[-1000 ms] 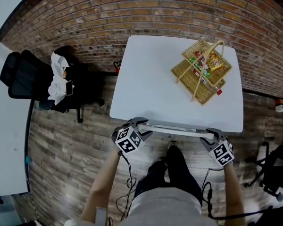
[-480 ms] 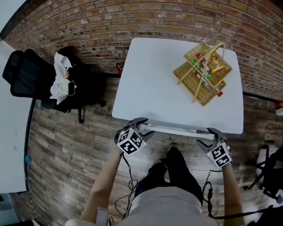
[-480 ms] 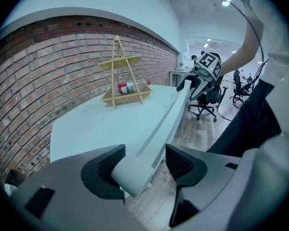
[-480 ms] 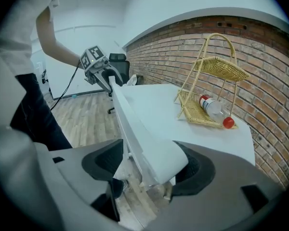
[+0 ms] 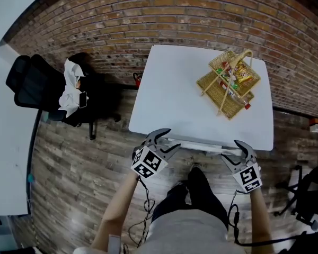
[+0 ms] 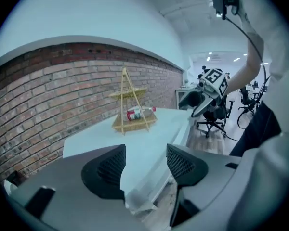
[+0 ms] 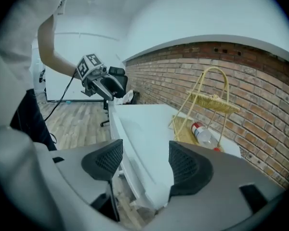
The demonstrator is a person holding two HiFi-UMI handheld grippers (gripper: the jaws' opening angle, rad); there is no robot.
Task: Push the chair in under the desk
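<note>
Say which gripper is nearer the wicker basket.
Right. The right gripper is at the desk's near edge across from the basket; the left gripper, at that edge's other end.

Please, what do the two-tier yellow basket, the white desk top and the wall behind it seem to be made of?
The two-tier yellow basket looks like woven wicker or straw on thin rods: a fine matte weave shows. The white desk top seems laminate or painted board: smooth, even, faintly shiny. The wall is rough red-brown brick with pale mortar lines.
</note>
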